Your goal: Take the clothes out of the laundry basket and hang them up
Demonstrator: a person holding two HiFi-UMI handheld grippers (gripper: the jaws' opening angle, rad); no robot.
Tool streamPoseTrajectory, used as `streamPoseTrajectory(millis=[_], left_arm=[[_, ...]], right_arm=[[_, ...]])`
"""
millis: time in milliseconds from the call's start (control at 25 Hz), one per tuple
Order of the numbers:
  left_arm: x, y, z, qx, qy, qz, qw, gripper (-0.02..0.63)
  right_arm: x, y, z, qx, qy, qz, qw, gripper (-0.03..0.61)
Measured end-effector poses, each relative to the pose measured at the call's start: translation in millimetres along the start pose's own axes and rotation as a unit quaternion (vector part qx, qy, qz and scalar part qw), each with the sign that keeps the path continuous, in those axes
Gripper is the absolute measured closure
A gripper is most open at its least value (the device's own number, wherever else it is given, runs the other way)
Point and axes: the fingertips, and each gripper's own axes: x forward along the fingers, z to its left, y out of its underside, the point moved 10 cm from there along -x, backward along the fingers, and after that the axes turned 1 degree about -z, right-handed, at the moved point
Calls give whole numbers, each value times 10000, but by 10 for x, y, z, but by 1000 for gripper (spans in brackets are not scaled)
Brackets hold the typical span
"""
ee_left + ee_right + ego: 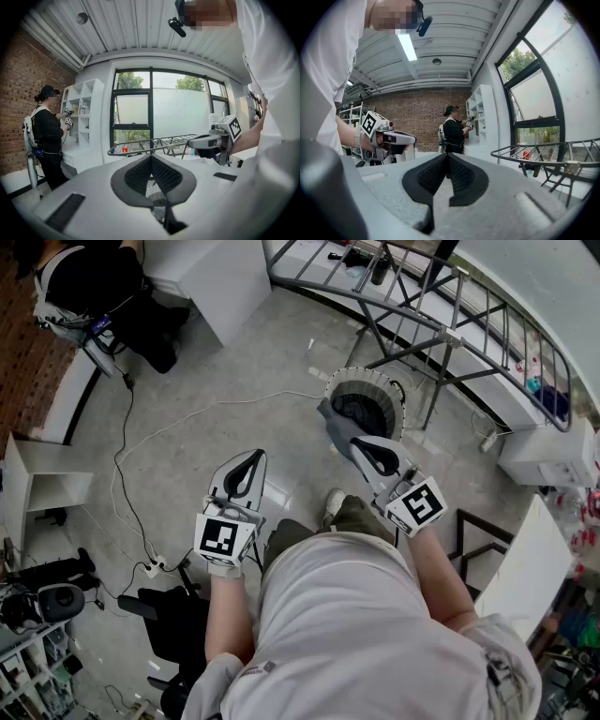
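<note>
Over the far basket, open closed, empty left gripper and right gripper; pinch what seems dark cloth firmly.

In the head view, the round, white mesh laundry basket stands on the grey concrete floor right of centre with dark clothes in it, below the grey metal drying rack at upper right, the right gripper just below it, the left gripper to its lower left, and a second person at upper left.
</note>
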Motion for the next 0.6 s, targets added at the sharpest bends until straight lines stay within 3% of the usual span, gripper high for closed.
streamPoseTrajectory(millis=[400,600], left_arm=[[785,6,-254,26,134,485,9987,614],[1107,45,-271,128,387,837,9957,614]], right_arm=[[-298,167,-759,436,48,44,9990,571],[-481,372,-1130,979,449,41,9942,571]])
